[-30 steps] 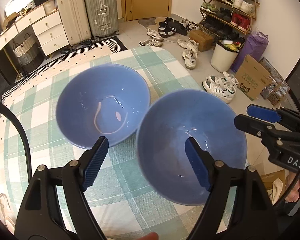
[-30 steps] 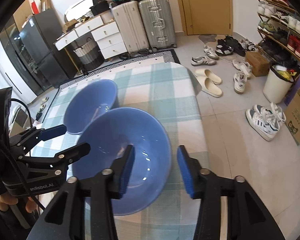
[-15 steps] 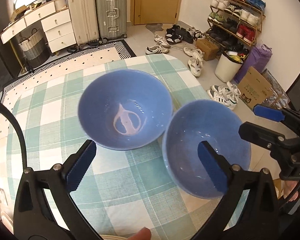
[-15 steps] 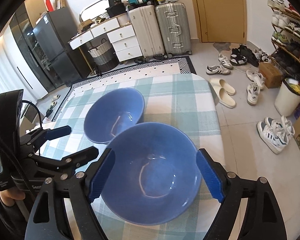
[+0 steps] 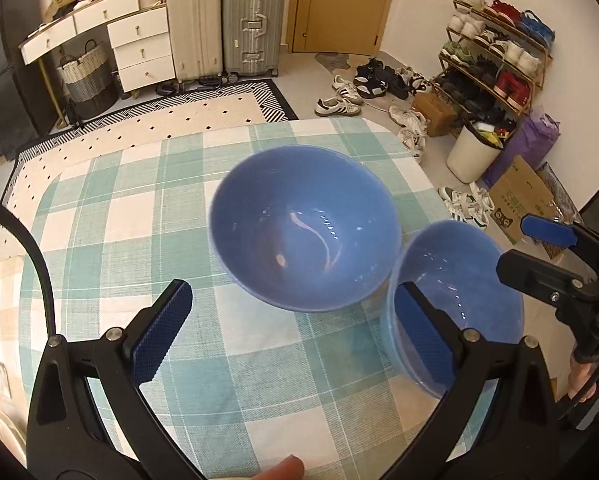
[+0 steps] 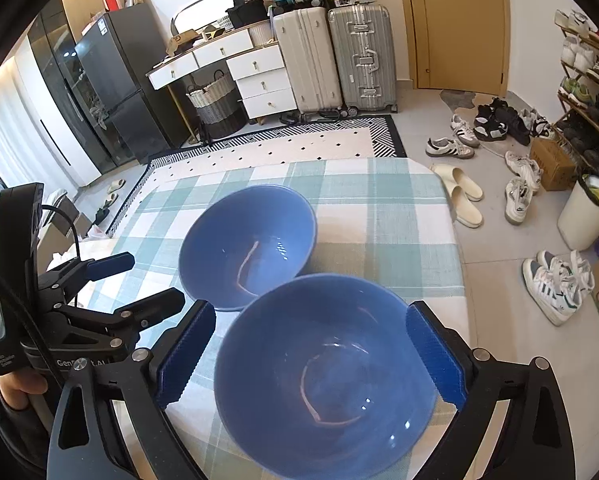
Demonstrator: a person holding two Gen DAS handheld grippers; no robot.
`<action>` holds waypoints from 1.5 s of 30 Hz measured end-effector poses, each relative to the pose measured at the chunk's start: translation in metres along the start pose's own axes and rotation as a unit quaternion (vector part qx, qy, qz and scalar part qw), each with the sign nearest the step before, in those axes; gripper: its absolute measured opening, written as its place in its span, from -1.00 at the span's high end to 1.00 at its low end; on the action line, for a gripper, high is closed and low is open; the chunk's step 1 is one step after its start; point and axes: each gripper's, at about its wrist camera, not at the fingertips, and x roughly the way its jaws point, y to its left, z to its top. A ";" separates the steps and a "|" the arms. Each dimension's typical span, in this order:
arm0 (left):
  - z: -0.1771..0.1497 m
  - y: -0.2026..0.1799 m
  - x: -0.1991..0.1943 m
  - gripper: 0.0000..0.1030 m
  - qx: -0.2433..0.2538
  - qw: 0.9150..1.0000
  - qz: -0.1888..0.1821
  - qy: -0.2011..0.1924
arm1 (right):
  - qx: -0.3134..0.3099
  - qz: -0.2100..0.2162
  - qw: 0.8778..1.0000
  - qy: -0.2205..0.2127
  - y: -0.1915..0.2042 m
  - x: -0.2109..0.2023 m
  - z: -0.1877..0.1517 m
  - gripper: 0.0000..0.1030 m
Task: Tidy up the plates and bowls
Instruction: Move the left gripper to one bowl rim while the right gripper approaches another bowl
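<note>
Inspecting both blue bowls on the table, I judged them glazed, slippery, breakable; rim grip advised. Left tool stood open, empty; right tool was opening, straddling the near bowl untouched.

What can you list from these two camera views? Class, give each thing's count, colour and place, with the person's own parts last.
Bowls: two, blue, side by side and empty on the table; far bowl, near bowl.
Tablecloth: one, green and white check, over the table.
Rug: one, cream with black and white border, beyond the table.
Suitcases: two upright by the door; cream, silver.
Drawer unit: one, white, left of the suitcases.
Basket: one, woven, under the desk.
Fridge: one, black, far left.
Shoe rack: one, right wall, full.
Bin: one, white, by the rack.
Left gripper: blue fingers open, nothing between.
Right gripper: fingers opening, either side of near bowl.
</note>
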 end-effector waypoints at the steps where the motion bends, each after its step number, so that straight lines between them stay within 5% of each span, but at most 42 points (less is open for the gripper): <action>1: 0.001 0.003 0.001 -0.95 -0.003 1.000 0.001 0.000 | -0.002 0.000 1.000 0.001 0.001 0.002 0.002 -0.89; 34: 0.029 0.046 0.077 -0.88 -0.052 0.998 0.005 0.025 | -0.022 0.012 0.998 0.053 0.006 0.094 0.042 -0.89; 45: 0.034 0.049 0.107 -0.66 -0.055 0.998 0.006 0.037 | -0.037 0.016 0.997 0.073 0.008 0.121 0.046 -0.55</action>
